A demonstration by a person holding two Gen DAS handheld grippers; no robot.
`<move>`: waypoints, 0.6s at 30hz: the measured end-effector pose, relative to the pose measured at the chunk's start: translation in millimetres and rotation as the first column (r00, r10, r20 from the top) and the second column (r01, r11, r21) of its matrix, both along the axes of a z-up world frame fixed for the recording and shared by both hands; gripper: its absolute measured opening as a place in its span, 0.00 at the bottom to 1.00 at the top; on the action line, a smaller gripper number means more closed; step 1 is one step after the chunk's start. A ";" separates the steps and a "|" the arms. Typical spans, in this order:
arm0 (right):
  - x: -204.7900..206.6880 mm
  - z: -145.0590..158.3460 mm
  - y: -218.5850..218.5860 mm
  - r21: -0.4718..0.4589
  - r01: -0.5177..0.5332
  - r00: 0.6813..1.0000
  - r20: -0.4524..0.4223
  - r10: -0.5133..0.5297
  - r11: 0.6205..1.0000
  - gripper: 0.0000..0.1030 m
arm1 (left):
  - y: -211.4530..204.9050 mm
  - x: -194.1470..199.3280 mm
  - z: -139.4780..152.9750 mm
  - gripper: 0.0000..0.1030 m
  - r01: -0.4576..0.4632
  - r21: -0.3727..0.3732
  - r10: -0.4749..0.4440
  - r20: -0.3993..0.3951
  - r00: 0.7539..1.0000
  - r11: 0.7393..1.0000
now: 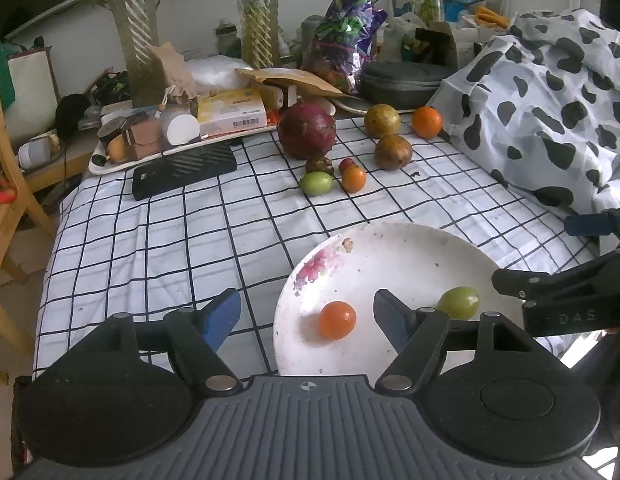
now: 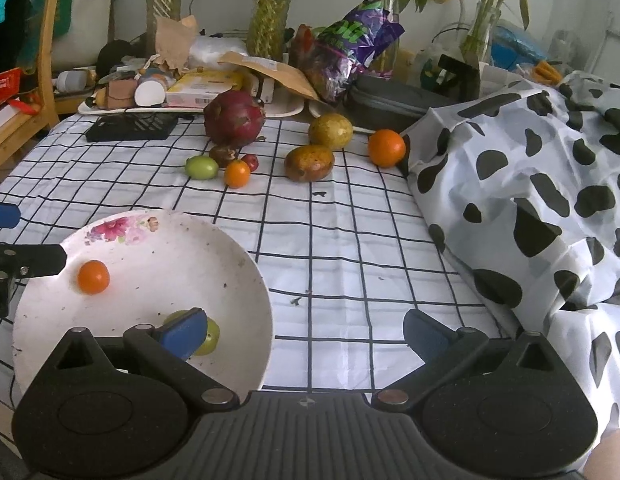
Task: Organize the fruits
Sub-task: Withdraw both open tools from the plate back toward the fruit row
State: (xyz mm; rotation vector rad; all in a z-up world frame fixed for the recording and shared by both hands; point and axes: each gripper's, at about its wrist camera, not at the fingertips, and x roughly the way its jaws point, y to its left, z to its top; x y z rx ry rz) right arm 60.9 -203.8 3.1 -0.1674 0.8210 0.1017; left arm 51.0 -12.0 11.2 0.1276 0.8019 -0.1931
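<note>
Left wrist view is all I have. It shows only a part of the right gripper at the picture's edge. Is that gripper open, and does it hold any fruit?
Observer: The right gripper is open, with nothing between its fingers.
Operator: Where are its two fingers, please?
Observer: One finger is over the plate and hides part of the green fruit.
Operator: And the other one?
Observer: The other finger is over the checked tablecloth, beside the plate.
</note>
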 end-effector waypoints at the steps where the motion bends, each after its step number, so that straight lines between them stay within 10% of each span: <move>1: 0.9 -0.1 -0.1 -0.002 0.005 1.000 0.000 -0.005 1.000 1.00 | -0.5 0.3 0.6 0.70 0.000 0.001 0.000 0.002 1.000 1.000; 18: 26.7 4.9 -10.4 -0.006 0.104 0.995 0.013 -0.104 0.995 1.00 | -13.5 19.7 1.3 0.70 0.028 0.028 -0.029 0.012 1.000 0.999</move>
